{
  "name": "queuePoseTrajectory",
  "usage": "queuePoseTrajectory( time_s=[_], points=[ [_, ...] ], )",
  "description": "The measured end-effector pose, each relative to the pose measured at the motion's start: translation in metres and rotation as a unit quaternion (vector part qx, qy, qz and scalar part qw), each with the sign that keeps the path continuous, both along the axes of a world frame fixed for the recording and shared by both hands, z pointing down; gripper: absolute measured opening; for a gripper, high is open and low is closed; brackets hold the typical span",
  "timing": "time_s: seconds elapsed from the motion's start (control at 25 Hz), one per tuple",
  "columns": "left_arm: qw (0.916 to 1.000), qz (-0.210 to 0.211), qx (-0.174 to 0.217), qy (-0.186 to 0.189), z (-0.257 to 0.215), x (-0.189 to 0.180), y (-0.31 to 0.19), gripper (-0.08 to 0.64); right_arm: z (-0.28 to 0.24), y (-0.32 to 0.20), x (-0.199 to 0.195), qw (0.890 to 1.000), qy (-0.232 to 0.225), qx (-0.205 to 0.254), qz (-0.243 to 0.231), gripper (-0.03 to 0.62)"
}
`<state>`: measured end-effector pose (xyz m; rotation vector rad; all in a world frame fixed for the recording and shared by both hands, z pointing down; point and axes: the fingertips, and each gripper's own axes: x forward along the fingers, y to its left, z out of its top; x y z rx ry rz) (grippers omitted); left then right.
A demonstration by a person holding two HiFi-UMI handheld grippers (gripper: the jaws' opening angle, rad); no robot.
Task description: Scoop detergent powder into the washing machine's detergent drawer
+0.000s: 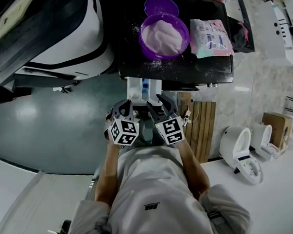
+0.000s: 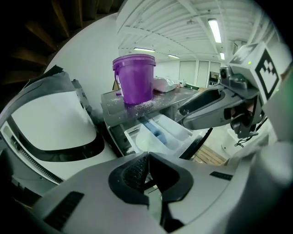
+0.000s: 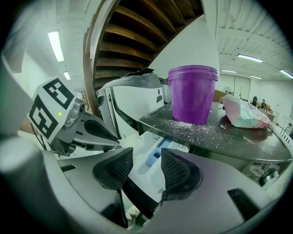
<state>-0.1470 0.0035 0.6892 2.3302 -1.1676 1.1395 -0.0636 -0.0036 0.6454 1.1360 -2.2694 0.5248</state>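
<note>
detergent drawer [image 1: 137, 91] is pulled out, but powder [image 1: 163, 37] must next be reached: left claw [image 2: 147, 157] closed empty, right claw [image 3: 146, 161] open empty.

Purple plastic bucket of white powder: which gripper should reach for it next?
Probably the right gripper: its jaws stand apart and the purple plastic bucket lies nearly straight ahead. The left gripper is shut and farther aside.

Two tools show, left tool [image 1: 123, 106] and right tool [image 1: 157, 103]. One purple bucket [image 1: 164, 37], one purple lid [image 1: 161, 6], one pink packet [image 1: 210, 38], one detergent drawer [image 1: 144, 89].
</note>
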Motion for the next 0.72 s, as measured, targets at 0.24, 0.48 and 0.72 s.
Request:
queuePoseTrajectory(
  time_s=[0.24, 0.48, 0.72],
  points=[
    [0.9984, 0.027, 0.025, -0.042, -0.0001, 0.0031, -0.003, 0.017, 0.0012, 0.0001, 0.0014, 1.0, 0.001, -0.001, 0.0, 0.192],
    [0.997, 0.037, 0.031, -0.06, 0.0002, 0.0024, -0.0043, 0.017, 0.0023, 0.0, 0.0025, 1.0, 0.001, -0.002, 0.003, 0.192],
    [0.996, 0.04, 0.035, -0.072, -0.0017, 0.0023, -0.0028, 0.017, 0.0055, 0.0011, 0.0042, 1.0, 0.003, -0.002, 0.004, 0.192]
  ],
)
